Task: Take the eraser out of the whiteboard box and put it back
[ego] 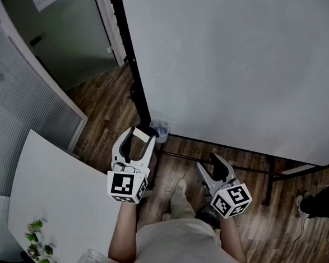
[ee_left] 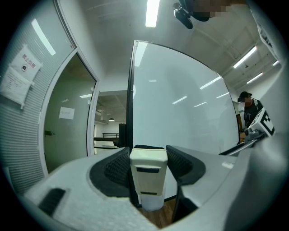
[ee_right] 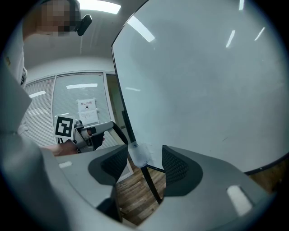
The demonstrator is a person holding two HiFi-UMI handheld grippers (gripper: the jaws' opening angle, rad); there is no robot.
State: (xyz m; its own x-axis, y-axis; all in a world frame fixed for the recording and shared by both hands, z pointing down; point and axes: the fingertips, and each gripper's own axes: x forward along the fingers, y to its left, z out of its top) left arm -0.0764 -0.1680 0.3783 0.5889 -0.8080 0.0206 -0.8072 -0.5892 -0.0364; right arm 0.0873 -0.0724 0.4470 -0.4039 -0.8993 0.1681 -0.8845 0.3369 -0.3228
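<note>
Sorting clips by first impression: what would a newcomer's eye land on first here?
The big whiteboard fills the head view's upper right. By its lower left corner, the left gripper is shut on a cream eraser, close to the small clear box there. The right gripper sits open and empty, lower right.

Eraser (ee_left: 148, 173): cream, black felt. Whiteboard (ego: 232, 56), upper right: white, black frame. Floor (ego: 103, 104): brown planks. Table (ego: 56, 186), lower left: white. Left gripper (ego: 139, 136), right gripper (ego: 209, 163): grey, black-and-white squares.
</note>
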